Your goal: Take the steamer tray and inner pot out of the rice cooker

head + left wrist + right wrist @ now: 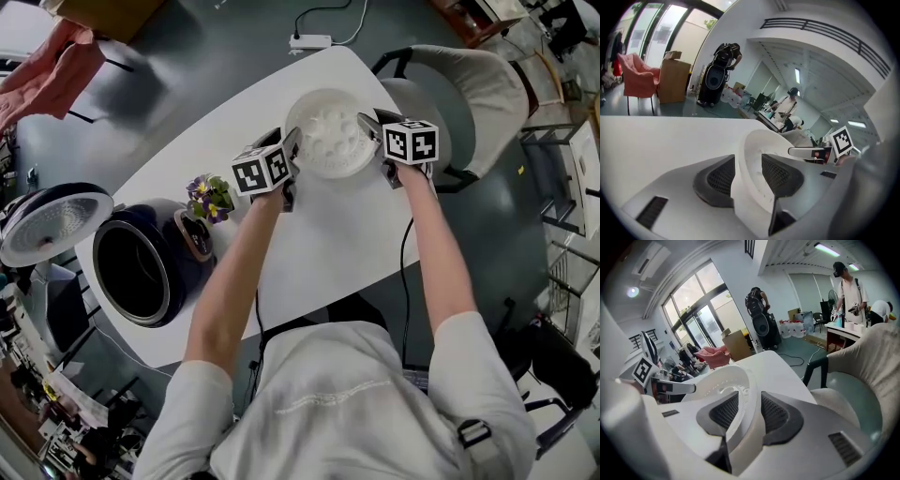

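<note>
The room is a large open hall with a grey floor. A white oval worktop (328,234) stands in it, with a padded chair (469,94) at its far right edge and a power strip (309,41) on the floor beyond it.

The steamer tray (330,133), white and round with a perforated floor, lies flat on the far part of the worktop, well apart from the rice cooker (145,262). The cooker stands at the near left edge with its lid (52,225) swung fully open. Its interior is dark (the inner pot cannot be told apart from the cavity). A small bunch of flowers (208,197) sits just beside the cooker's front.

The left gripper (749,174) is at the tray's left side. The tray's rim passes between its two black pads (721,177), and the jaws stand apart and released, with a slim gap at the outer pad.

The right gripper (750,412) is at the tray's right side, opposite the left one. The rim likewise runs between its pads (776,414), which stand loosened and do not clamp it (the clearance is narrower here).

Both grippers point downward at the tray, each with a marker cube on top.
</note>
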### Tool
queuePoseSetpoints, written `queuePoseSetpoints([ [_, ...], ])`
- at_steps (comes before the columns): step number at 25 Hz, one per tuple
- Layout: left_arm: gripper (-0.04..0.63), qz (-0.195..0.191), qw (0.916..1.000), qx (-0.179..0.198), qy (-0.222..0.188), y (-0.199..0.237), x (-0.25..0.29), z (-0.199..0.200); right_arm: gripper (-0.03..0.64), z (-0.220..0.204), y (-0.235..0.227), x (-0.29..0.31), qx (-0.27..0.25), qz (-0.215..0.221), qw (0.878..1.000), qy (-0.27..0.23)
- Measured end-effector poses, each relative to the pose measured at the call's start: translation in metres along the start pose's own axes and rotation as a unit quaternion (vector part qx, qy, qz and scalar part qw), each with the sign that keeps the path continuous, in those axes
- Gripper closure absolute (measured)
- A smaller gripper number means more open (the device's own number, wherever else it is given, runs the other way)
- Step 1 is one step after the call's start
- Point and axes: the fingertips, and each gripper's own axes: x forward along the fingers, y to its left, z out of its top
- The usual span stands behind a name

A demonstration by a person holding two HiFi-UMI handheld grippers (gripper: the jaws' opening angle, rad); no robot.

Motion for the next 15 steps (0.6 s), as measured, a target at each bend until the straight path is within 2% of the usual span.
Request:
queuePoseSetpoints([
  [2, 0.387, 0.019, 0.9997, 0.017, -0.002, 0.003, -0.005, 0.005, 0.422, 0.002, -0.002, 0.000, -0.020, -0.016, 1.000, -0.002],
  [5, 0.387, 0.023, 0.9989, 0.037, -0.015, 0.003, -0.014, 0.012, 0.383, 0.005, -0.009, -0.011, -0.047, -0.043, 0.998, -0.014],
  [10, 0.394, 0.015, 0.9947, 0.084, -0.056, -0.008, -0.044, 0.031, 0.383, 0.011, 0.000, -0.046, -0.112, -0.078, 0.990, -0.039],
  [13, 0.466, 0.011, 0.9902, 0.122, -0.068, -0.016, -0.063, 0.036, 0.416, 0.019, 0.014, -0.069, -0.161, -0.096, 0.981, -0.049],
  [15, 0.481, 0.010, 0.9864, 0.148, -0.071, -0.019, -0.074, 0.036, 0.434, 0.024, 0.026, -0.082, -0.170, -0.098, 0.979, -0.063],
])
